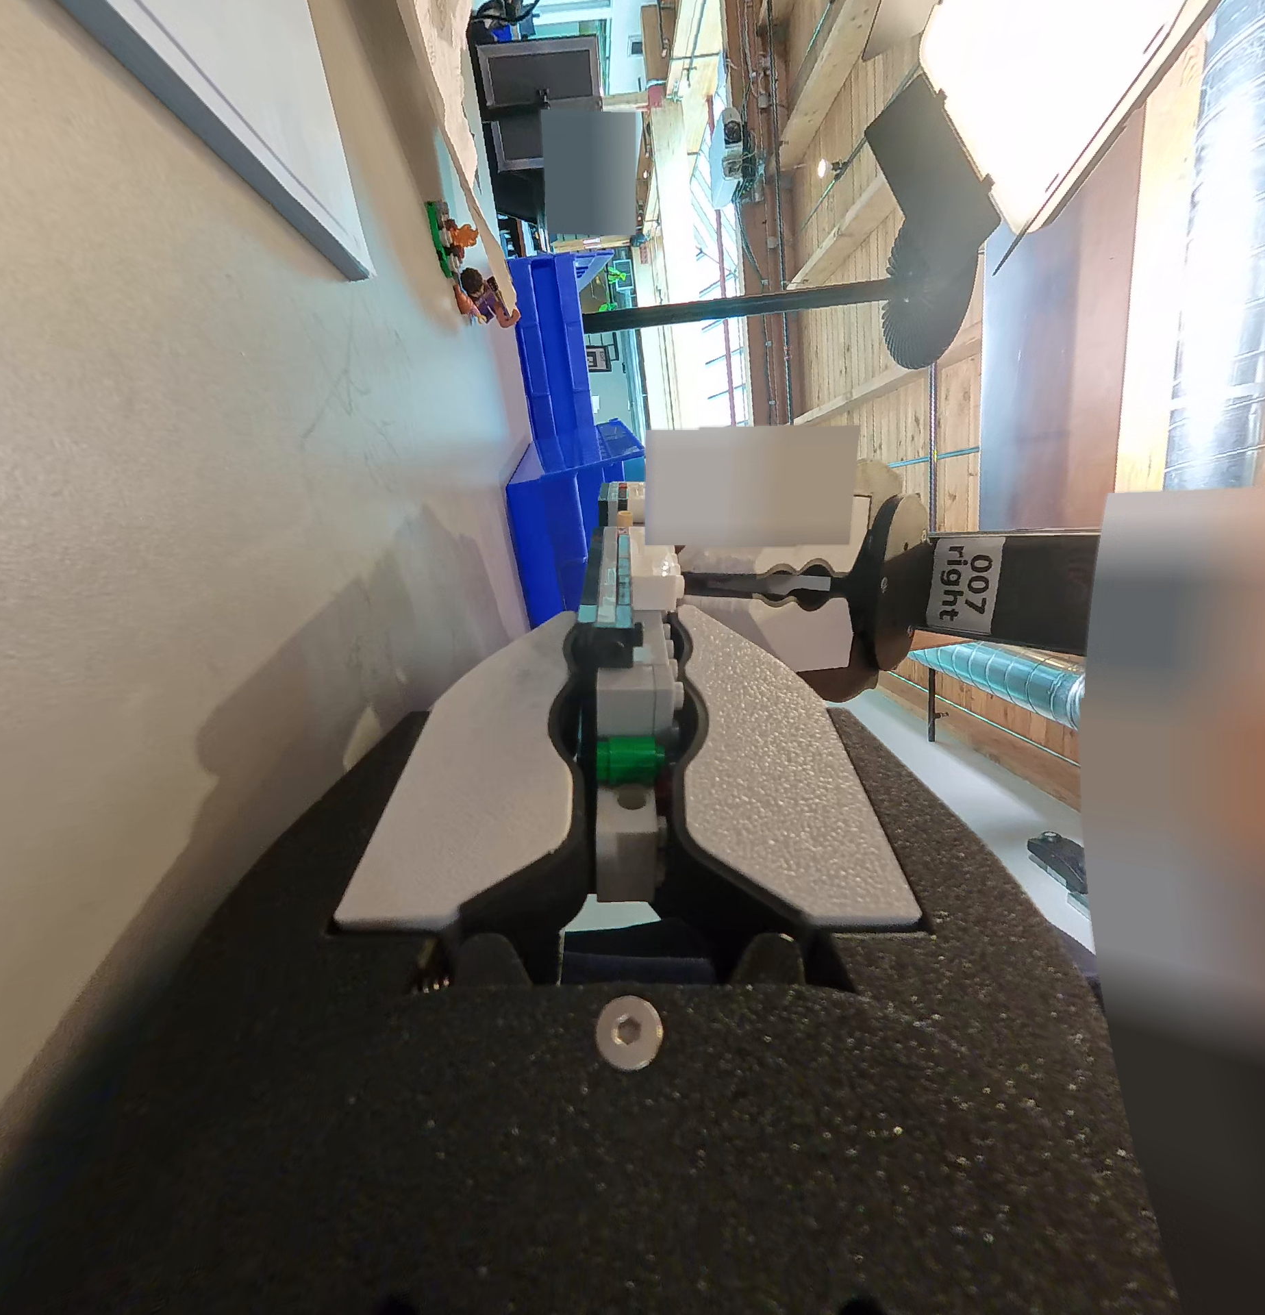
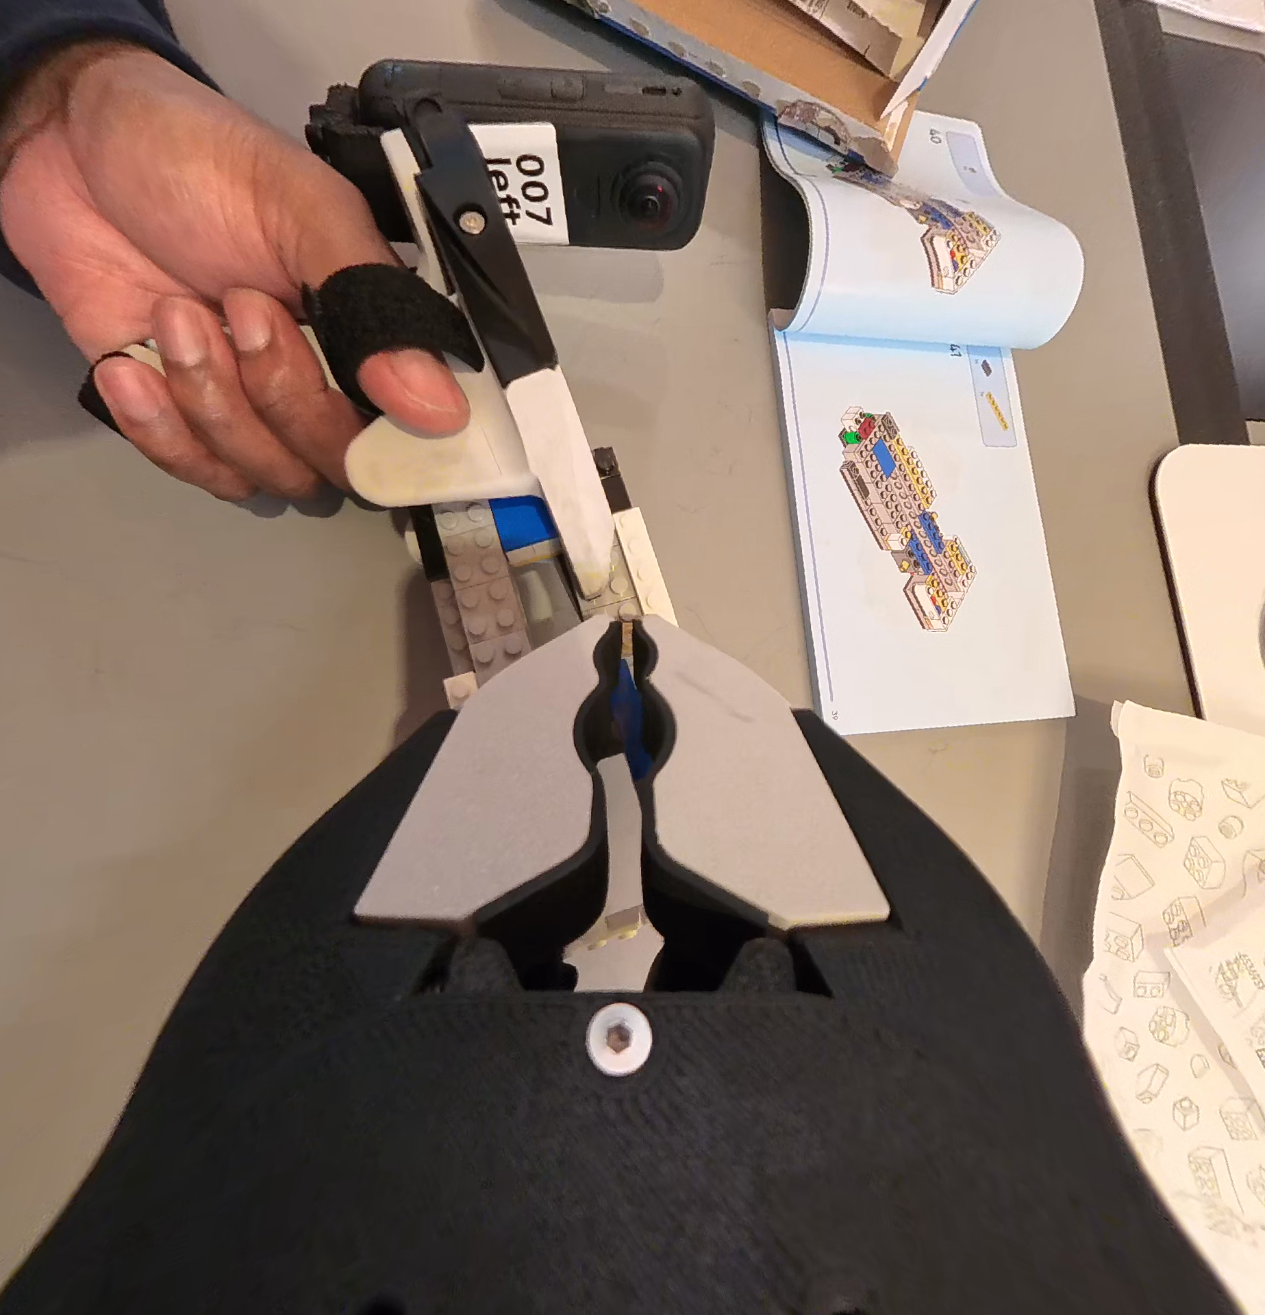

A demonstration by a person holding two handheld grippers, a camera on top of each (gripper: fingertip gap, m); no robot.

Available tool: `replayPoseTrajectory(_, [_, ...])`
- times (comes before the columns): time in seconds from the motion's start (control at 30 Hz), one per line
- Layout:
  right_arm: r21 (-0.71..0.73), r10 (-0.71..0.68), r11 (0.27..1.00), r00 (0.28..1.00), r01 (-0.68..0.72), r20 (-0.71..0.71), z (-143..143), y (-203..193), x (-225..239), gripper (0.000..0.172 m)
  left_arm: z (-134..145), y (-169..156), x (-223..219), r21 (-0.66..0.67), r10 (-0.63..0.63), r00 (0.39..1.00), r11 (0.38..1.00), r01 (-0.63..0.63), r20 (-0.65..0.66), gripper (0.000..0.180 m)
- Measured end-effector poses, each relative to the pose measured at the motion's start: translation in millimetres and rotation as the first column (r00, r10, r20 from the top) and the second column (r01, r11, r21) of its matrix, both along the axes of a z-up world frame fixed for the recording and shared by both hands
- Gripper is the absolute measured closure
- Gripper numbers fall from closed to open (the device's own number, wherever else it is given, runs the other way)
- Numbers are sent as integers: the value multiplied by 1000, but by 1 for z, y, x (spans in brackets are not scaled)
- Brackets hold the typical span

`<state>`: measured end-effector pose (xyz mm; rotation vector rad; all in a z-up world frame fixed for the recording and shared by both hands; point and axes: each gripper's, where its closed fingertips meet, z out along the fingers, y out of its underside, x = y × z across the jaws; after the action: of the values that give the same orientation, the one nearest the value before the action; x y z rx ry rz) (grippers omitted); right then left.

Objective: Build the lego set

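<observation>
While the left gripper [image 1: 626, 640] clamps the stiff, light brick model [image 1: 633, 701] along its sides, the right gripper [image 2: 623, 630], at its far end, pinches a thin tan plate [image 2: 625, 635].

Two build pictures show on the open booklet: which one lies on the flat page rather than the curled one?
The larger, long build drawing on the booklet's flat lower page; the smaller drawing sits on the curled-over upper page.
</observation>
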<state>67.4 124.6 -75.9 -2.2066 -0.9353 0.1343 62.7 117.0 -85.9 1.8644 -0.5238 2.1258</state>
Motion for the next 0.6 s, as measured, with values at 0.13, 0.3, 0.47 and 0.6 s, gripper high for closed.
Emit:
replayPoseTrajectory(0.13, [7, 17, 1000, 1000, -17, 18, 0, 1, 1, 169, 0, 1, 0, -3, 2, 1000, 1000, -2, 2, 161])
replayPoseTrajectory(0.3, [22, 14, 1000, 999, -15, 29, 2, 2, 4, 166, 1, 0, 0, -4, 0, 1000, 1000, 0, 5, 161])
replayPoseTrajectory(0.47, [26, 11, 1000, 999, -12, 33, 3, 2, 5, 166, 1, -1, 0, -1, -4, 1000, 1000, 4, 6, 161])
replayPoseTrajectory(0.6, [22, 8, 1000, 999, -9, 32, 7, 2, 8, 164, 1, -1, 0, 0, -6, 1000, 1000, 6, 8, 161])
